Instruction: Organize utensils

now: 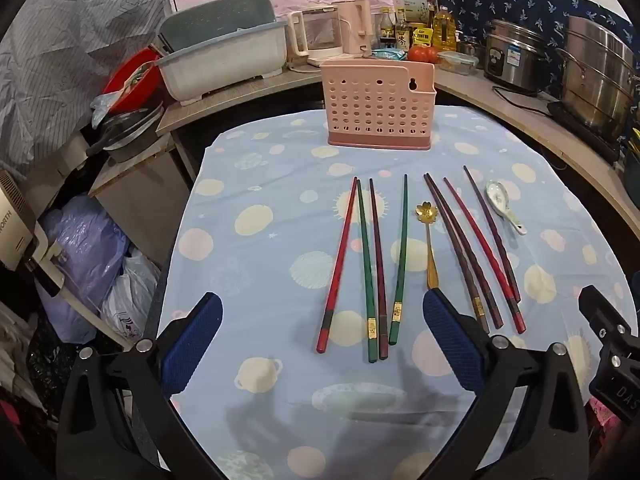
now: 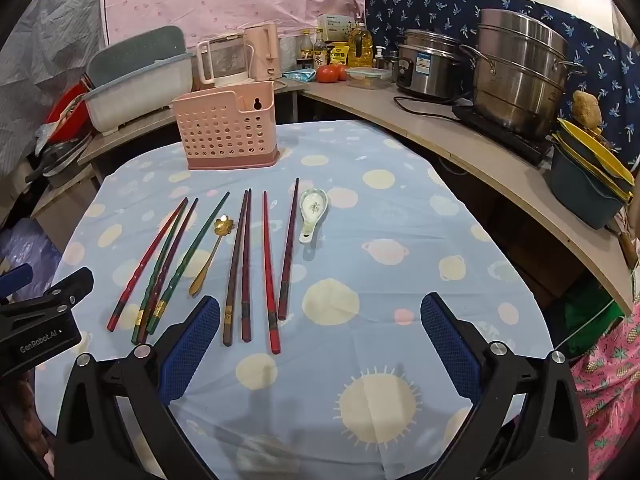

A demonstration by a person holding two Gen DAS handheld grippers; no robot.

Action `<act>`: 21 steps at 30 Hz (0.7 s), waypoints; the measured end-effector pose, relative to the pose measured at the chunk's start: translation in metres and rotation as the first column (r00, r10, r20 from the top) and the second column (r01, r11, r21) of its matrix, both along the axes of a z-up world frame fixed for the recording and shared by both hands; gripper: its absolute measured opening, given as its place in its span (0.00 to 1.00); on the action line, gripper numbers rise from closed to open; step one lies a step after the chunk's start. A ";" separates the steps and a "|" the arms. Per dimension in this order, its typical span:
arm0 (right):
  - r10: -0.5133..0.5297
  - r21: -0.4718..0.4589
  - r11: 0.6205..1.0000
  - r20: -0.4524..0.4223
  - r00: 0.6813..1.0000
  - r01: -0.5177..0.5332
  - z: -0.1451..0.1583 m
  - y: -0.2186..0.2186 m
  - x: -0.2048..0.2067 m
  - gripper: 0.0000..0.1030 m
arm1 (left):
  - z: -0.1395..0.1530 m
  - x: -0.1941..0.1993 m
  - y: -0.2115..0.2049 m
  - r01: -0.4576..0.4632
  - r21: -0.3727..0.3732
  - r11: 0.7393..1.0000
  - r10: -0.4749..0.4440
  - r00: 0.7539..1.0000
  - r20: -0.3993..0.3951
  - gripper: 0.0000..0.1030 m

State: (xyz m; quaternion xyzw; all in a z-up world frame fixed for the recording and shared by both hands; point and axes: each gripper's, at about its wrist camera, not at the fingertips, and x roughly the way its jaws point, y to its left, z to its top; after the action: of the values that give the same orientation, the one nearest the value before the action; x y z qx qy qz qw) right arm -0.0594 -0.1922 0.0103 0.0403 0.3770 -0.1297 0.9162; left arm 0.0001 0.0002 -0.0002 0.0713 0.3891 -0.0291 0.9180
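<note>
Eight chopsticks (image 1: 400, 264) lie side by side in the middle of the table (image 1: 248, 264), their long axes running from the near edge to the far edge, thin tips pointing to the pink holder (image 1: 379, 105) at the far edge. A gold spoon (image 1: 428, 240) and a ceramic spoon (image 2: 313, 214) lie the same way. The left gripper (image 1: 322, 344) and right gripper (image 2: 320, 348) are both spread apart and hold nothing.

Both wrist views low over the worktop's (image 1: 248, 184) near edge, facing its far edge, left view further left, sharing utensil holder (image 1: 378, 106) and chopsticks (image 2: 246, 264).
</note>
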 end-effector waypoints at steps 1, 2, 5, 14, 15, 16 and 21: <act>-0.001 -0.001 1.000 -0.001 1.000 0.001 0.000 0.000 0.000 0.94 | 0.000 0.000 0.000 0.002 -0.005 1.000 -0.002 1.000 -0.001 0.93; -0.003 0.001 1.000 -0.001 1.000 0.003 0.000 0.000 0.001 0.94 | -0.001 -0.001 0.000 -0.001 -0.007 1.000 0.001 1.000 -0.003 0.93; 0.004 -0.004 1.000 0.001 1.000 -0.004 0.000 0.002 0.001 0.94 | -0.006 0.000 -0.001 0.006 -0.006 1.000 -0.006 1.000 -0.015 0.93; 0.005 -0.009 1.000 -0.001 1.000 -0.005 0.000 0.003 0.003 0.94 | -0.004 0.004 0.001 0.006 -0.008 1.000 -0.006 1.000 -0.025 0.93; 0.006 -0.008 1.000 -0.001 1.000 -0.006 0.000 0.002 0.002 0.94 | -0.005 0.003 0.002 0.009 -0.006 1.000 -0.009 1.000 -0.023 0.93; 0.005 -0.009 1.000 -0.001 1.000 -0.005 0.000 0.002 0.002 0.94 | -0.003 0.003 0.001 0.010 -0.002 1.000 -0.011 1.000 -0.021 0.93; 0.009 -0.010 1.000 -0.002 1.000 -0.009 0.000 0.002 0.003 0.94 | -0.003 0.003 0.001 0.011 -0.001 1.000 -0.011 1.000 -0.020 0.93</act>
State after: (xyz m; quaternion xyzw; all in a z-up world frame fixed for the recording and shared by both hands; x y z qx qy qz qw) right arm -0.0568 -0.1900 0.0100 0.0338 0.3774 -0.1278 0.9166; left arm 0.0035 0.0008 -0.0035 0.0728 0.3977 -0.0352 0.9140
